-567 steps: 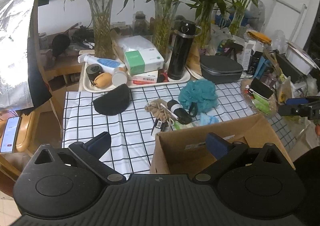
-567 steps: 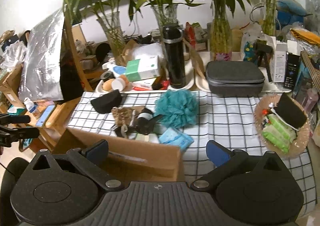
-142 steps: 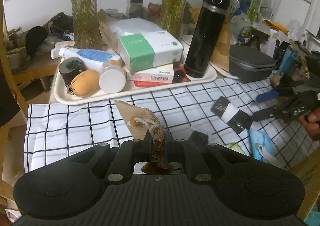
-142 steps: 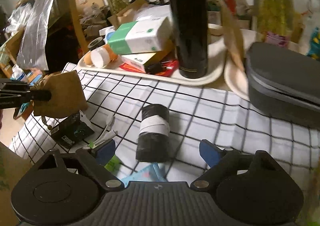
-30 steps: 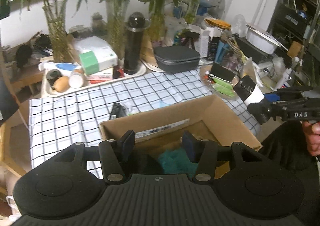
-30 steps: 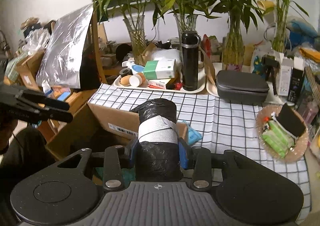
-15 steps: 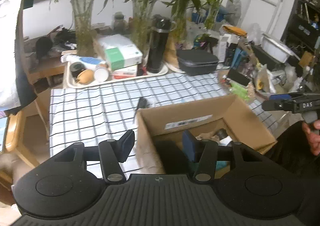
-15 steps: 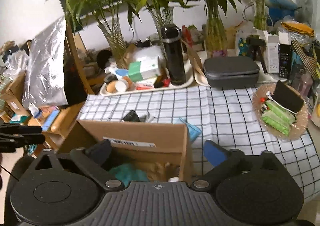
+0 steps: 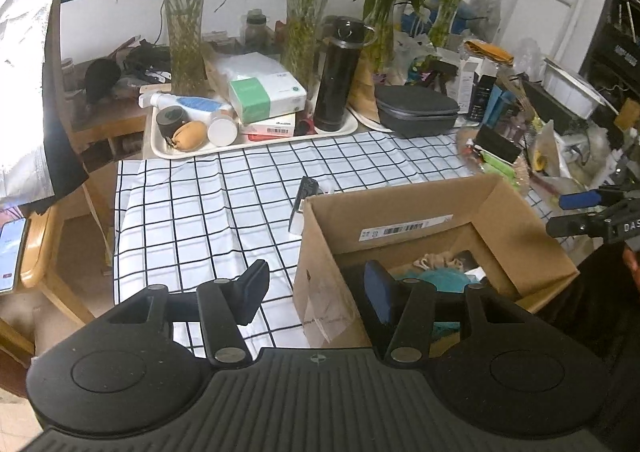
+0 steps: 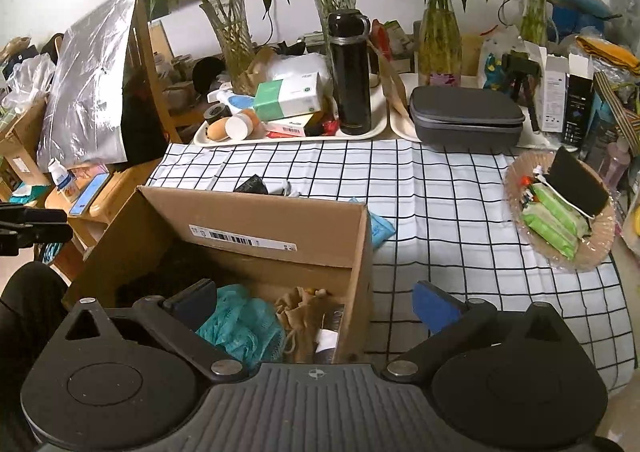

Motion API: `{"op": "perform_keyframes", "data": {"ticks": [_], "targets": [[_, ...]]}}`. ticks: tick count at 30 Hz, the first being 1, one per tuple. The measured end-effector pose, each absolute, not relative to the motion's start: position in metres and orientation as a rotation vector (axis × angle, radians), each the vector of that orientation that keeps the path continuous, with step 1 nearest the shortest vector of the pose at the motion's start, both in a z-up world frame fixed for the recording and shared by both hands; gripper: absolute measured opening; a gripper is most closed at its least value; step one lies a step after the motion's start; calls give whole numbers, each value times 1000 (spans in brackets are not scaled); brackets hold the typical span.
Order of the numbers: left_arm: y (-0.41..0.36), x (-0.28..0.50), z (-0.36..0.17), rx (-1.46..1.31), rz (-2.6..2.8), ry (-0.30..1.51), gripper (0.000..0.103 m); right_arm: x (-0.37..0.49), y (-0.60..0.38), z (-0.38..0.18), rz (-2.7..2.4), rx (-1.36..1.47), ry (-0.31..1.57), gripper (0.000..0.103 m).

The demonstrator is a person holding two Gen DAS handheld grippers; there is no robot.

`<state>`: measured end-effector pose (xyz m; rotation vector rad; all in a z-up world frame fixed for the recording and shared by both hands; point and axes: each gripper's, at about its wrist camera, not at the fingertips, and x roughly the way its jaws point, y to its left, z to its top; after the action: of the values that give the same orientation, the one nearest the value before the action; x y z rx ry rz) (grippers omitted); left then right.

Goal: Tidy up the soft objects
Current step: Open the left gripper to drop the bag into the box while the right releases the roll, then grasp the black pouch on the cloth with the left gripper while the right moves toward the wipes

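Cardboard box [image 9: 420, 220] stands on the checked worktop [image 9: 208, 212]. Left wrist view: left claw [image 9: 316, 292] is part-open and empty, straddling the box's near corner. Right wrist view: right claw [image 10: 316, 304], jaws just opened wide, is empty above the teal mesh sponge [image 10: 240, 324] and tan pouch [image 10: 304, 312] inside the box.
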<state>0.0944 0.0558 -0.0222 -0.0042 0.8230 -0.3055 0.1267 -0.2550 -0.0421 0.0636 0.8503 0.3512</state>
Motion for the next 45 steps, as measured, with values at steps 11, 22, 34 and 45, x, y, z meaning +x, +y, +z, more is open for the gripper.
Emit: {"op": "perform_keyframes", "data": {"ticks": [11, 22, 34, 45], "targets": [[47, 108, -32, 21, -295, 847, 52, 137, -254, -47, 356, 7, 860, 103], [50, 132, -39, -6, -269, 886, 73, 153, -254, -54, 376, -11, 870, 103], [56, 156, -40, 76, -205, 813, 75, 177, -255, -58, 380, -27, 855, 103], [67, 186, -43, 120, -199, 785, 75, 211, -266, -63, 377, 5, 829, 103]]}}
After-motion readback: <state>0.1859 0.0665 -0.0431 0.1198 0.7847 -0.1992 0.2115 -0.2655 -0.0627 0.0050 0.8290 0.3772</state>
